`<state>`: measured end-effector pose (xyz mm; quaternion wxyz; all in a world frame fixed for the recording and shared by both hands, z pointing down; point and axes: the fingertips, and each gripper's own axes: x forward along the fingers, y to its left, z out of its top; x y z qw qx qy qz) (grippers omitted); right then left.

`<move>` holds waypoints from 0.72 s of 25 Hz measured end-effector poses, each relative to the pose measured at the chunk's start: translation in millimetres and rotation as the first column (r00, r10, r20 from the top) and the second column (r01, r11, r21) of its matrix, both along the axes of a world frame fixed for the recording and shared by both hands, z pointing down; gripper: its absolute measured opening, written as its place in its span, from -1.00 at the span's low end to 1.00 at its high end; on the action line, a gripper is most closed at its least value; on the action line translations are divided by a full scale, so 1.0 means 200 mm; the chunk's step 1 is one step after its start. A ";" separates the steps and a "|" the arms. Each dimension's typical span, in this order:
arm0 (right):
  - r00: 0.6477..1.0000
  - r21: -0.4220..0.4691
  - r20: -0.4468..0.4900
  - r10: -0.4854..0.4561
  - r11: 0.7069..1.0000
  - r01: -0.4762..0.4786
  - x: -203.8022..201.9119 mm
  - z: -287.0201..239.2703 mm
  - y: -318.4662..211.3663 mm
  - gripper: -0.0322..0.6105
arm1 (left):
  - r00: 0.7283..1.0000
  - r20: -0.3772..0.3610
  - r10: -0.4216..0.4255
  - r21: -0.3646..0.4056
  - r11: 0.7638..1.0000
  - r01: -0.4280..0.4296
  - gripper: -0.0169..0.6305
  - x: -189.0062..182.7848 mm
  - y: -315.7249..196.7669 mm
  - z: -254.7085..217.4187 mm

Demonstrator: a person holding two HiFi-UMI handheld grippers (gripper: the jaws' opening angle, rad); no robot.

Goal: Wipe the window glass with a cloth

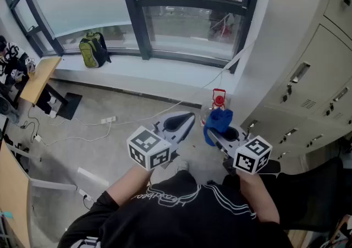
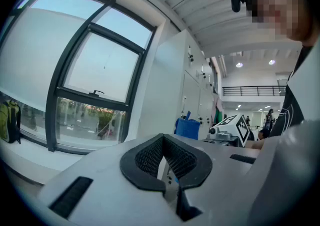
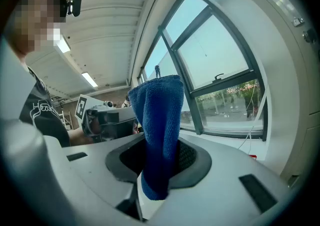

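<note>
The window glass (image 1: 190,28) sits ahead in a dark frame above a white sill (image 1: 148,71); it also shows in the left gripper view (image 2: 102,72) and the right gripper view (image 3: 215,52). My right gripper (image 1: 215,131) is shut on a blue cloth (image 1: 219,121), which stands up from between the jaws (image 3: 159,115). My left gripper (image 1: 184,122) is beside it, shut with nothing in it (image 2: 163,140). Both are held low over the floor, well short of the glass.
A green backpack (image 1: 93,49) rests on the sill at the left. A red-topped object (image 1: 219,97) stands by the wall under the window's right end. Grey lockers (image 1: 308,93) line the right. A wooden desk (image 1: 38,79) and floor cables (image 1: 104,121) lie to the left.
</note>
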<state>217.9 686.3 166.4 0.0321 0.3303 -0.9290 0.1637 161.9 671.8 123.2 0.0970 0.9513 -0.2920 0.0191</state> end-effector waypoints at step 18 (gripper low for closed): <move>0.999 -0.026 0.046 0.011 1.000 -0.010 -0.14 0.10 -0.47 -0.61 | 1.000 0.000 -0.018 0.004 1.000 0.018 -0.94 -0.15 -0.46 0.11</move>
